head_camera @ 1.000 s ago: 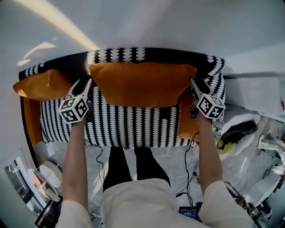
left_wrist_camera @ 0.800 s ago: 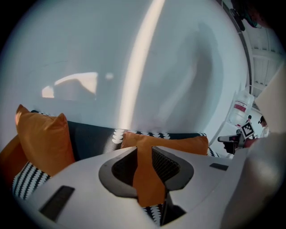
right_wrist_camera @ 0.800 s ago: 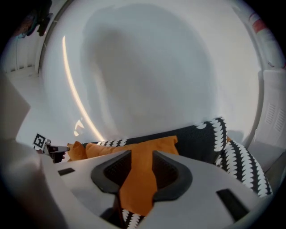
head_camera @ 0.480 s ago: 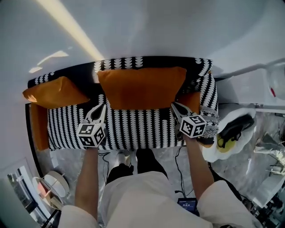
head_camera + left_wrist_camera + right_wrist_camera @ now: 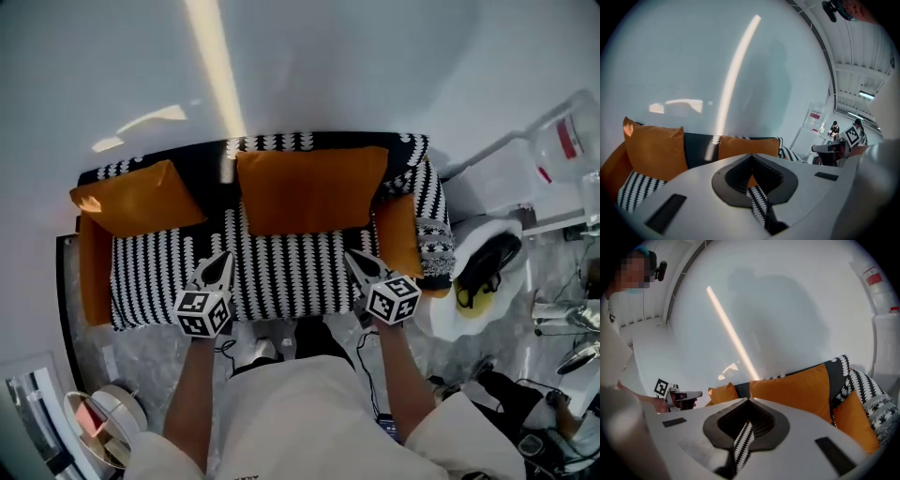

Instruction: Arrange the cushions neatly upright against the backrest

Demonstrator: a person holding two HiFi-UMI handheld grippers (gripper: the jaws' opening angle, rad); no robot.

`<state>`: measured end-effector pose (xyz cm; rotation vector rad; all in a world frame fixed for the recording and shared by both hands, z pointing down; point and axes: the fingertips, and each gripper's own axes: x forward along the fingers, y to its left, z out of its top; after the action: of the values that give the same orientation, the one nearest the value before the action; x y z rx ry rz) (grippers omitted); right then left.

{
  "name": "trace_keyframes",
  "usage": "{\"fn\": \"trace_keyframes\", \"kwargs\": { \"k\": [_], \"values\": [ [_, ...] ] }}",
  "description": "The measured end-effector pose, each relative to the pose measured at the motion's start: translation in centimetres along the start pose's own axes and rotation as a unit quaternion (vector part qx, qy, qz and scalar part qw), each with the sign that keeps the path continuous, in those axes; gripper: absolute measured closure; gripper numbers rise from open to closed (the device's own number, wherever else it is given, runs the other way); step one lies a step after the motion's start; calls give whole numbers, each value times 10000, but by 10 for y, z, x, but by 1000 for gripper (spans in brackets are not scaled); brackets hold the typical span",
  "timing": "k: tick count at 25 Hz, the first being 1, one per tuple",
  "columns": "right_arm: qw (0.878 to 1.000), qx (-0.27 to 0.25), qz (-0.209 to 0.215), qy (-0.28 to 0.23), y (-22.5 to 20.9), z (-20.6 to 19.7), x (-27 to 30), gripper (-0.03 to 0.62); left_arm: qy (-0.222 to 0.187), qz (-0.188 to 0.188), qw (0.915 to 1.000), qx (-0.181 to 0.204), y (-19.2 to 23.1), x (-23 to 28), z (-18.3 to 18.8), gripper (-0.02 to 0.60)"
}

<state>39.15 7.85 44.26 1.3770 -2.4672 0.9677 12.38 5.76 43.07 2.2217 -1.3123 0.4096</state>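
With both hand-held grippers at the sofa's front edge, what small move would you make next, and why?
Probably open the right hand-held gripper and reach for the right orange cushion. It and the left hand-held gripper are shut and empty. The middle cushion already stands against the backrest, but the right one leans along the armrest instead.
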Motion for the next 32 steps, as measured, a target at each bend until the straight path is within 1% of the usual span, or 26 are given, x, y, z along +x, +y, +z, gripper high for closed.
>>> {"fn": "trace_keyframes", "kwargs": {
  "k": [3,8,11,14,16,20,22,24,26,27,30,32],
  "values": [
    [9999,-89,35,-74,52,-15,-22,571,-46,-45,9999,77,6,-51,-18,563],
    [9992,-252,147,-283,136,-35,-48,572,-246,-103,9995,149,19,-130,-44,563],
    [9982,-415,246,-362,176,-43,-61,571,-351,-113,9991,233,22,-167,-56,563],
    [9974,-472,321,-445,202,-46,-75,571,-446,-182,9986,221,21,-197,-63,563],
    [9970,-449,354,-530,211,-43,-82,571,-529,-145,9982,225,19,-211,-61,563],
    [9967,-477,338,-564,218,-45,-91,571,-770,119,9968,204,19,-236,-55,563],
    [9963,-550,360,-547,220,-45,-96,571,-908,216,9955,137,18,-248,-51,563],
    [9958,-617,423,-532,221,-42,-101,572,-1014,274,9945,-15,17,-257,-50,563],
    [9950,-692,503,-516,221,-37,-110,572,-1050,386,9936,-144,15,-263,-51,563],
    [9945,-753,528,-505,220,-35,-116,572,-1046,470,9933,-149,12,-266,-53,563],
    [9933,-879,535,-522,214,-29,-134,572,-1066,699,9918,-87,3,-270,-51,563],
    [9926,-960,480,-562,208,-25,-143,572,-1105,784,9908,-51,-4,-271,-46,563]
  ]
}}
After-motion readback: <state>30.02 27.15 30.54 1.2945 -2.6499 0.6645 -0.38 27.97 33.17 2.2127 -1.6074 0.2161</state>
